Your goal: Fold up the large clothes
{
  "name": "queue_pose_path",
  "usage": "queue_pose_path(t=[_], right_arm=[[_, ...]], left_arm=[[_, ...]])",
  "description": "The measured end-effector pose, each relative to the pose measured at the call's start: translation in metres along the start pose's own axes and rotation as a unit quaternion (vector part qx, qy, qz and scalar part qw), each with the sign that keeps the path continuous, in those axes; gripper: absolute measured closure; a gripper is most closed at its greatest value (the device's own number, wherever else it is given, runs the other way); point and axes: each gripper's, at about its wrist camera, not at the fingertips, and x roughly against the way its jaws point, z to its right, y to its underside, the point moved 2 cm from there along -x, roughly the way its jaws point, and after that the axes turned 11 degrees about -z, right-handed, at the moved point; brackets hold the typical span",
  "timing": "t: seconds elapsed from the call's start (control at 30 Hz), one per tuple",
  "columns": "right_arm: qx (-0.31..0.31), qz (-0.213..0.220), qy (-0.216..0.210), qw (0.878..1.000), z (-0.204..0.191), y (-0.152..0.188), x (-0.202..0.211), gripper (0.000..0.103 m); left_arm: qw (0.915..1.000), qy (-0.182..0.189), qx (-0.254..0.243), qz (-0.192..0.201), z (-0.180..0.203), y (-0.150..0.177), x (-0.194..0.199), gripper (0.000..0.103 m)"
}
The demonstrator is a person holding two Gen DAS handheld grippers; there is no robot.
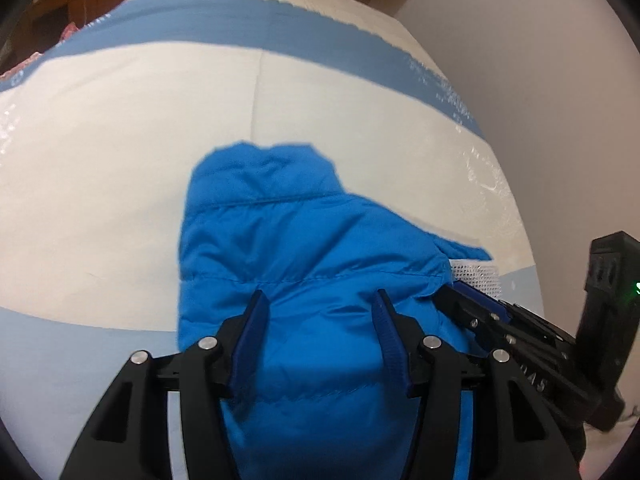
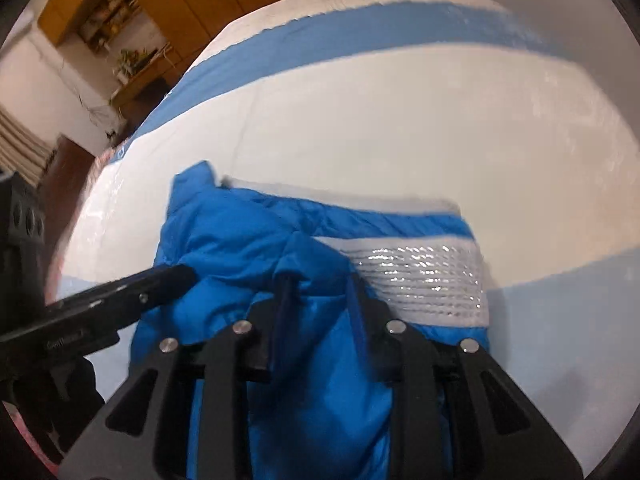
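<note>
A bright blue quilted puffer jacket [image 1: 304, 248] lies folded into a compact bundle on the white and blue bed cover [image 1: 120, 168]. My left gripper [image 1: 320, 300] is open, its blue-padded fingers resting on the jacket's near part. My right gripper [image 2: 320, 280] is open over the same jacket [image 2: 228, 236], beside its silvery inner lining [image 2: 420, 276]. Each gripper shows in the other's view: the right one at the right edge of the left wrist view [image 1: 460, 296], the left one at the left of the right wrist view [image 2: 172, 276].
The bed cover [image 2: 400, 128] has broad blue stripes. A pale wall [image 1: 540, 80] stands along the bed's right side. Wooden cabinets and shelves [image 2: 132, 8] stand beyond the bed at the far left.
</note>
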Motion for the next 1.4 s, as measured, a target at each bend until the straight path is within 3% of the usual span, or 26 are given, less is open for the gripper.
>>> queue_pose_path(t=[0.2, 0.33, 0.47, 0.6, 0.7, 0.9, 1.1, 1.2, 1.3, 1.37, 1.4], right_arm=[[0.006, 0.015, 0.021, 1.000, 0.004, 0.006, -0.020, 0.077], [-0.001, 0.000, 0.019, 1.000, -0.001, 0.003, -0.006, 0.074], [0.031, 0.031, 0.020, 0.999, -0.018, 0.026, 0.035, 0.067], [0.036, 0.029, 0.038, 0.998, -0.018, 0.056, 0.034, 0.069], [0.021, 0.039, 0.031, 0.999, -0.004, 0.066, 0.019, 0.069], [0.025, 0.078, 0.041, 0.996, 0.004, 0.081, -0.002, 0.070], [0.020, 0.068, 0.038, 0.997, 0.003, 0.074, 0.005, 0.070], [-0.009, 0.051, 0.006, 0.999, 0.008, 0.073, 0.024, 0.065], [-0.031, 0.036, -0.023, 0.999, 0.014, 0.072, 0.045, 0.054], [-0.027, 0.036, -0.017, 0.999, 0.015, 0.073, 0.056, 0.038], [-0.023, 0.034, -0.008, 0.999, 0.015, 0.073, 0.062, 0.035]], left_arm=[[0.9998, -0.017, -0.012, -0.005, 0.001, 0.003, -0.024, 0.048], [0.9994, -0.035, -0.001, -0.001, 0.001, 0.005, -0.009, 0.052], [0.9976, -0.054, 0.001, 0.043, 0.008, 0.033, 0.028, 0.053], [0.9945, -0.083, -0.002, 0.064, 0.005, 0.071, 0.034, 0.053], [0.9949, -0.074, 0.001, 0.068, -0.004, 0.086, 0.017, 0.046], [0.9928, -0.088, -0.015, 0.081, -0.007, 0.094, 0.006, 0.045], [0.9941, -0.083, -0.014, 0.069, -0.008, 0.088, 0.009, 0.045], [0.9975, -0.055, 0.006, 0.044, -0.019, 0.082, 0.022, 0.045], [0.9988, -0.032, 0.031, 0.021, -0.034, 0.078, 0.033, 0.045], [0.9989, -0.017, 0.044, 0.008, -0.045, 0.078, 0.039, 0.043], [0.9988, -0.010, 0.047, 0.006, -0.049, 0.077, 0.041, 0.038]])
